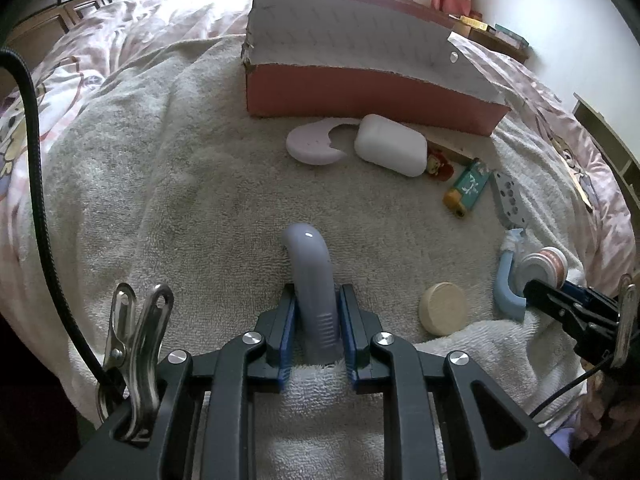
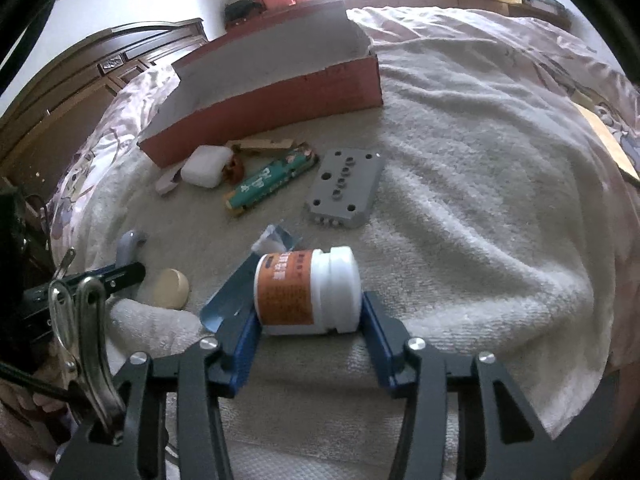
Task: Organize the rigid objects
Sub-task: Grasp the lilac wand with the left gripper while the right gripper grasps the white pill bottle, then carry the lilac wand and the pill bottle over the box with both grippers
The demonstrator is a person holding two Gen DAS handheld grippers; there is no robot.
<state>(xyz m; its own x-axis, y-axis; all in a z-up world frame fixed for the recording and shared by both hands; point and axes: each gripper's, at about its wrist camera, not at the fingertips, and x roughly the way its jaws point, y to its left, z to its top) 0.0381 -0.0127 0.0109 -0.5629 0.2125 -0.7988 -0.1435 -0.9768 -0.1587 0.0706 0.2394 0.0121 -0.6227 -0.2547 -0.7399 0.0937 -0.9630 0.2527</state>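
My left gripper is shut on the ribbed stem of a lavender hooked plastic piece, which rises off the beige towel. In the right wrist view, a white jar with an orange label lies on its side. My right gripper is shut on it, one pad against its base and the other against its lid. A blue curved plastic piece lies under and to the left of the jar. The left wrist view shows the right gripper at that jar, low on the right.
An open red cardboard box stands at the far side of the towel. In front of it lie a pink crescent, a white case, a green tube and a grey drilled plate. A wooden disc sits between the grippers.
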